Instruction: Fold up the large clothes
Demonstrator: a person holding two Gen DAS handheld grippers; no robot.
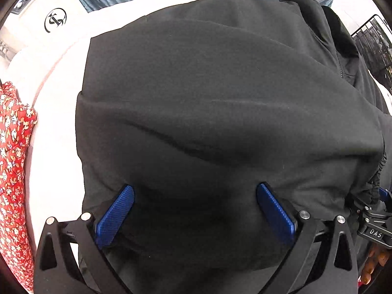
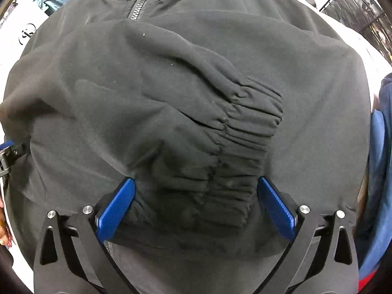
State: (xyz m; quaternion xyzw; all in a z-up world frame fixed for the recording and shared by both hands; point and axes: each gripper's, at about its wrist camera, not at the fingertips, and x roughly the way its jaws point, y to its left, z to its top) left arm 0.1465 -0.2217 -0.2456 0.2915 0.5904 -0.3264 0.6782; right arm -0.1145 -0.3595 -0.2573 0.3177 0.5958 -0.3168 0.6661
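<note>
Through my left wrist camera, my left claw (image 1: 194, 196) stands spread wide, straight above the black jacket (image 1: 220, 85), with nothing pinched between its blue pads (image 1: 115, 215). The jacket lies folded on a white bench (image 1: 56, 112), its near fold edge running just ahead of my pads. A red floral garment (image 1: 13, 171) sits off the jacket's left side, and a wire basket (image 1: 372, 46) stands beyond its right side. I judge the step here is pressing or regripping the fold. To do it well I should set both pads on the top layer only, near that fold edge, and keep the claw square to it so the layer does not skew.

Through my right wrist camera, my right claw (image 2: 196, 193) is likewise spread wide and holds nothing. The jacket's elastic cuff (image 2: 247, 132) lies bunched between its pads (image 2: 275, 210), resting on the jacket body, with the zipper (image 2: 140, 5) running away at the far end. The sleeve appears folded inward across the body. I should leave the cuff flat inside the jacket outline, not drag it as I lift, and smooth the ridge of cloth on the cuff's left. If I grip again, both claws should close together, so the fold stays even.
</note>
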